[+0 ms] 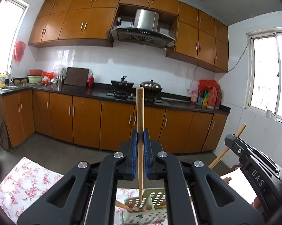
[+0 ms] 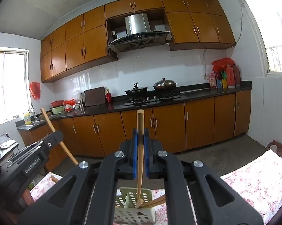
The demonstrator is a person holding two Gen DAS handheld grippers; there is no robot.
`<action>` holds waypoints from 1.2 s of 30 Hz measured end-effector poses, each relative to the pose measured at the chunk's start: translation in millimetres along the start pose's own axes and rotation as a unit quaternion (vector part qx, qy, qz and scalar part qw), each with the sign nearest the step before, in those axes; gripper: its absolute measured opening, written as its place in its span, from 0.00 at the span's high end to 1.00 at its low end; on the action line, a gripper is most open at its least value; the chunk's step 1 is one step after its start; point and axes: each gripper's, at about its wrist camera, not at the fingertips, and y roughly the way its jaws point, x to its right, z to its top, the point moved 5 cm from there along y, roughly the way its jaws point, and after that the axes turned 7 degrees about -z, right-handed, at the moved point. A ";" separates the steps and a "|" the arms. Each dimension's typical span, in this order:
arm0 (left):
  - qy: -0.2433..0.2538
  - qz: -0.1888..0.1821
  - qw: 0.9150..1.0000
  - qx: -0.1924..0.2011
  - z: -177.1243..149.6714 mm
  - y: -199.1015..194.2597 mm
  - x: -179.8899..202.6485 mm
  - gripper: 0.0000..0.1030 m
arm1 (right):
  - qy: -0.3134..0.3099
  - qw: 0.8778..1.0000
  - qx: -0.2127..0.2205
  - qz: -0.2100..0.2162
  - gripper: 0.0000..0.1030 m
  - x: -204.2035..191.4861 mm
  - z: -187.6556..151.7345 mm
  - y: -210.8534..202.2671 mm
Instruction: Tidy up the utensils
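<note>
My left gripper (image 1: 140, 137) is shut on a wooden chopstick (image 1: 140, 116). The stick stands upright, its lower tip inside a pale green perforated utensil holder (image 1: 156, 198) that holds several other wooden sticks. My right gripper (image 2: 140, 136) is shut on a second wooden utensil handle (image 2: 140, 129), whose lower end reaches into the same holder (image 2: 146, 196). The right gripper body (image 1: 253, 166) shows at the right edge of the left wrist view. The left gripper body (image 2: 36, 153) shows at the left edge of the right wrist view.
The holder stands on a table with a red floral cloth (image 1: 22, 183), also seen in the right wrist view (image 2: 257, 183). Beyond is a kitchen with a black counter (image 1: 81, 91), a stove with pans (image 1: 137, 88) and orange cabinets (image 1: 84, 123).
</note>
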 end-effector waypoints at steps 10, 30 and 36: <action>-0.018 0.000 0.999 -0.033 -11.9 -2.8 -10.1 0.92 | 0.000 1.000 -0.022 -0.006 0.82 4.8 -14.8 -1.2; -0.016 0.027 0.999 -0.019 -12.9 -88.3 -54.5 0.28 | -0.021 0.997 -0.031 -0.070 0.08 43.7 -41.6 -68.7; 0.017 0.030 0.999 -0.025 -24.8 -103.5 -56.7 0.03 | -0.052 0.995 -0.029 -0.082 0.04 34.6 -53.3 -83.7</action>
